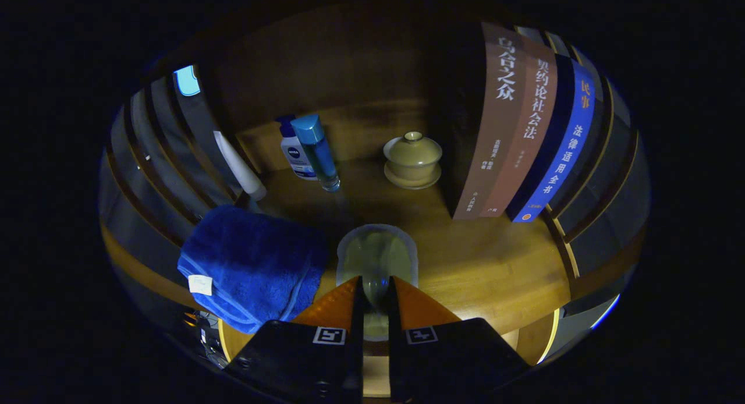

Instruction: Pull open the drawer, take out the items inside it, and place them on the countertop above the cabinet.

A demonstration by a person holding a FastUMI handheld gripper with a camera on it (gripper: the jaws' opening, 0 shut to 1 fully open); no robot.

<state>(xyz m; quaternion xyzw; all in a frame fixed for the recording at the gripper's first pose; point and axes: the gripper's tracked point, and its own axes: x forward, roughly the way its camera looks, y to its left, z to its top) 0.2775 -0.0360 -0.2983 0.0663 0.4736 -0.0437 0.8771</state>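
A clear, greenish-tinted cup [377,254] stands or hangs just above the wooden countertop [483,270]; I cannot tell whether it touches the wood. My gripper [376,290] is shut on the cup's near wall, with one finger on each side of the rim. The cup's lower near part is hidden behind the fingers. A folded blue towel [250,264] with a small white tag lies on the countertop right beside the cup, to the left of the fingers.
Beyond the cup stand a blue-capped clear bottle [317,151], a white and blue lotion bottle [294,151] and a white tube [240,165]. A lidded tea bowl on a saucer [412,159] sits further right. Upright books [524,130] fill the right side.
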